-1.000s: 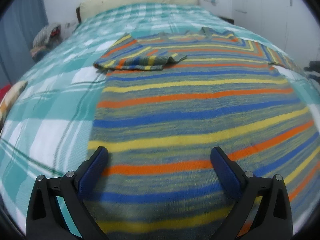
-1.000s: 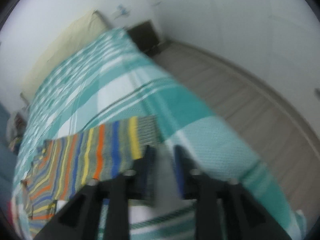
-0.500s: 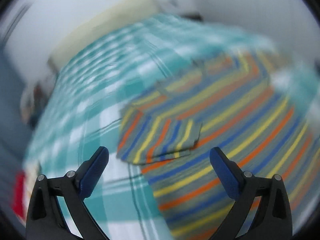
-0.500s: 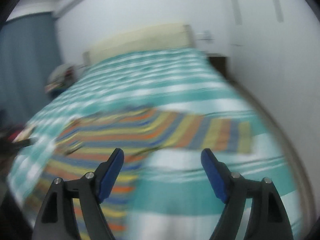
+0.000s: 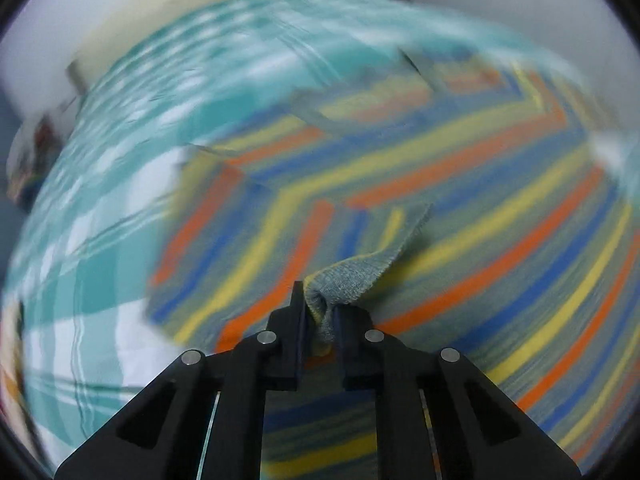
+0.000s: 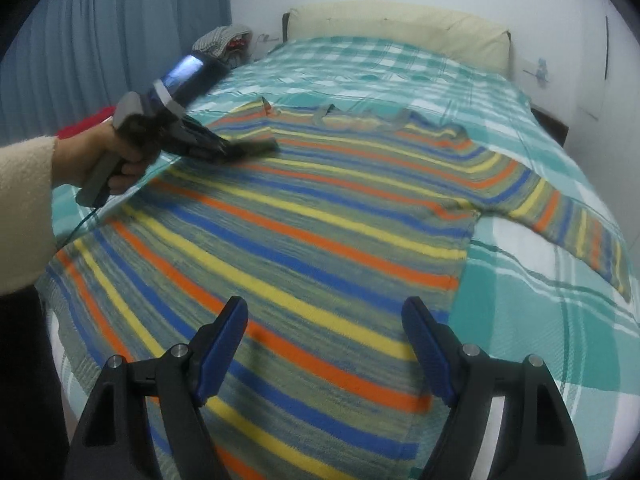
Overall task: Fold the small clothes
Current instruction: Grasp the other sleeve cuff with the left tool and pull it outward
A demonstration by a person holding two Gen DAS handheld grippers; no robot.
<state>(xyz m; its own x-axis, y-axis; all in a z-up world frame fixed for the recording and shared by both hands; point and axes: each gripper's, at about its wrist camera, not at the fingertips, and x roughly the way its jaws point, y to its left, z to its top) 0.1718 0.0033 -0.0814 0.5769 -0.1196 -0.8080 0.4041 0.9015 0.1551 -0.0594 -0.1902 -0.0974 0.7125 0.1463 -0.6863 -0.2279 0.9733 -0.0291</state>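
Sweater (image 6: 320, 216) striped orange, yellow, blue and grey-green, bedspread (image 6: 540, 320) teal-and-white plaid, curtain (image 6: 120, 32) blue, headboard (image 6: 400, 28) cream

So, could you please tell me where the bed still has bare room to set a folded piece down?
Bare bedspread lies right of the striped sweater, below its outstretched sleeve, and another band runs between the collar and the pillow. The left side is crowded: the left tool pinches the folded sleeve there. The right tool hovers open over the hem.
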